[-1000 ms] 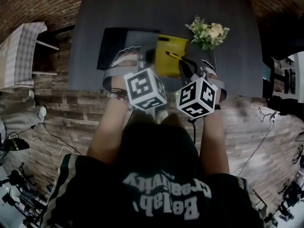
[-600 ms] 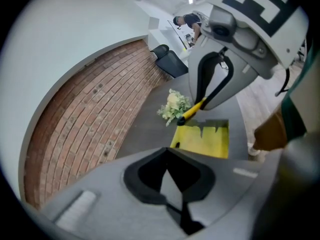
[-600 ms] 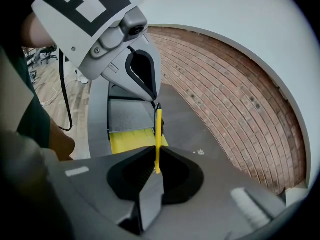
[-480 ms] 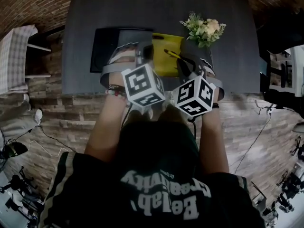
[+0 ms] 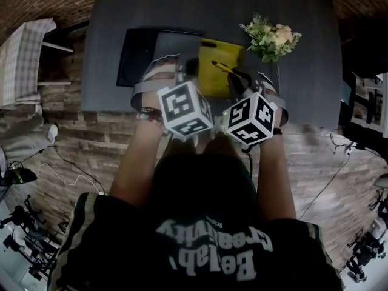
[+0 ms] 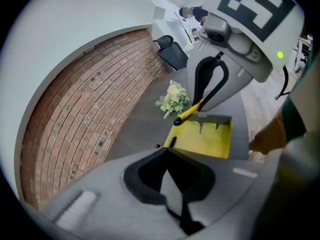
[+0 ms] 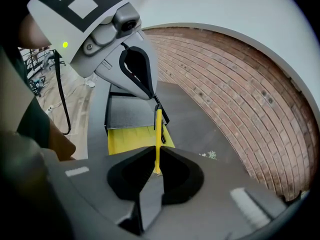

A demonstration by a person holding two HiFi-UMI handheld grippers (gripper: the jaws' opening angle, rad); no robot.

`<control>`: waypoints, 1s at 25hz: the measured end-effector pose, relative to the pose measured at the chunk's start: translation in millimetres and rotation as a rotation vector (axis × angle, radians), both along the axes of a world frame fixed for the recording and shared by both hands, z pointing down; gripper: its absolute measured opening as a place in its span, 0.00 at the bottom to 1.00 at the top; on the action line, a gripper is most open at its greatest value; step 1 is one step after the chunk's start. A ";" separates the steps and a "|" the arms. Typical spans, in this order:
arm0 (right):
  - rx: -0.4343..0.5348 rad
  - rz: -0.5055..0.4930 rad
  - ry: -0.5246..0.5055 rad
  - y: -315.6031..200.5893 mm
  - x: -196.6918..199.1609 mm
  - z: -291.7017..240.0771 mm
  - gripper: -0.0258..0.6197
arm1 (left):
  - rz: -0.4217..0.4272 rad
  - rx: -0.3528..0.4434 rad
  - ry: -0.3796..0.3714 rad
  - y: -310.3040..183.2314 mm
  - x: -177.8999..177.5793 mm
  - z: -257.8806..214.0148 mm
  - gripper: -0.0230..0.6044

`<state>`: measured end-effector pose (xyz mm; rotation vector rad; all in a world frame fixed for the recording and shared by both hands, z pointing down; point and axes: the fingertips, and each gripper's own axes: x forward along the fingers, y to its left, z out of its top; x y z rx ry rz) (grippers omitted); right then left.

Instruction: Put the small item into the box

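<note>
Your right gripper [image 7: 156,171] still clamps the pen [image 7: 158,134] above the box [image 7: 125,136] at 12 o'clock, not released; the left gripper [image 6: 166,153] stays closed, empty.

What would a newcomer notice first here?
The bright yellow box in the middle of the dark table catches the eye first. The right claw is shut on a thin yellow stick over the box. A bunch of pale flowers sits to the box's right and a black tray to its left.
</note>
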<state>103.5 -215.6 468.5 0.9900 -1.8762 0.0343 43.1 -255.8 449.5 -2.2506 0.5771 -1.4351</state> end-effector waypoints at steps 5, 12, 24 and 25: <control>-0.007 -0.025 -0.025 -7.1 2.8 7.6 0.09 | -0.037 -0.010 -0.009 -11.5 -0.2 7.0 0.04; -0.050 -0.037 -0.048 -12.5 7.3 22.7 0.09 | -0.052 -0.044 -0.021 -13.6 4.9 19.7 0.04; -0.096 -0.070 -0.048 -27.7 9.3 46.6 0.09 | -0.060 -0.085 -0.033 -18.5 11.3 40.3 0.04; -0.097 -0.073 -0.046 -28.8 8.6 48.2 0.09 | -0.060 -0.088 -0.035 -18.2 11.8 41.5 0.04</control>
